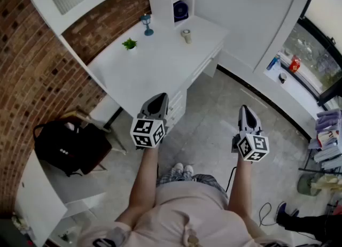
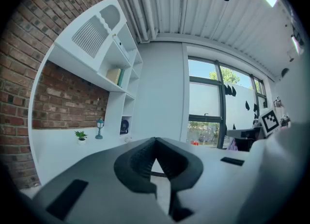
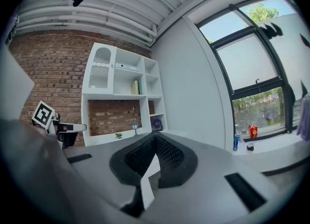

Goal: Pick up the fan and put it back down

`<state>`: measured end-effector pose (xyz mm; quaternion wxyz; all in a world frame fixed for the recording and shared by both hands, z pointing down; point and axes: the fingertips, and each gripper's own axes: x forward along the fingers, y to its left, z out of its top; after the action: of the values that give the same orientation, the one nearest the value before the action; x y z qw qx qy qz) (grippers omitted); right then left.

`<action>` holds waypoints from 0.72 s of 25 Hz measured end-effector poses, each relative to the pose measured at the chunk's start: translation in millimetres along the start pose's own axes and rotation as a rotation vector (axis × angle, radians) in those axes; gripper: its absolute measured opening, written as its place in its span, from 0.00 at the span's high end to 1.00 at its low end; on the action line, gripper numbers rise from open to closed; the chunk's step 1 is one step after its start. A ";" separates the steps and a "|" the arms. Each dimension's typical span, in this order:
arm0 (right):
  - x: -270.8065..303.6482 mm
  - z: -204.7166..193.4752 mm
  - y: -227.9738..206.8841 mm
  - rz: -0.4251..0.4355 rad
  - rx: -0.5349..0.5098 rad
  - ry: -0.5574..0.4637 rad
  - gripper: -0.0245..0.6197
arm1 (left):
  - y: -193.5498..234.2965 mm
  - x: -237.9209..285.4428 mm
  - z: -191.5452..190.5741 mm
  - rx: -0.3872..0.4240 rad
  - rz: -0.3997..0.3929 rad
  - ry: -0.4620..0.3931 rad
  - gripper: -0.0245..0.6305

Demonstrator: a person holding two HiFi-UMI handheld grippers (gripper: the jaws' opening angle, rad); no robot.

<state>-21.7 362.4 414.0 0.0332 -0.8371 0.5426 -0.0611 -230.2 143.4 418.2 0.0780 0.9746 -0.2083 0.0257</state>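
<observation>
The small dark blue fan (image 1: 180, 10) stands in a low cubby of the white shelf unit at the back of the white desk (image 1: 155, 72). It also shows far ahead in the left gripper view, fan (image 2: 125, 126), and in the right gripper view, fan (image 3: 156, 124). My left gripper (image 1: 159, 98) hangs over the desk's front edge, jaws shut and empty (image 2: 155, 143). My right gripper (image 1: 245, 110) is held over the floor to the right of the desk, also shut with nothing in it (image 3: 155, 138). Both are far from the fan.
On the desk stand a small potted plant (image 1: 129, 44), a teal lamp figure (image 1: 146, 25) and a small cup (image 1: 186, 36). A black bag (image 1: 64, 144) sits on a chair at the left. Bottles (image 1: 288, 64) line the windowsill at the right; cables (image 1: 264, 214) lie on the floor.
</observation>
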 end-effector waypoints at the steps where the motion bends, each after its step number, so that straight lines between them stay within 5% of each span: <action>1: 0.1 -0.2 0.5 0.003 0.000 0.001 0.94 | -0.6 0.4 0.1 -0.001 -0.001 0.000 0.92; 18: 10.0 -9.7 20.7 0.042 0.031 0.024 0.94 | 2.4 7.4 -4.6 -0.026 -0.017 0.002 0.92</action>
<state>-37.7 344.9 421.8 0.0411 -0.8241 0.5594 -0.0790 -224.4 139.0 423.6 0.0910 0.9753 -0.2001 0.0236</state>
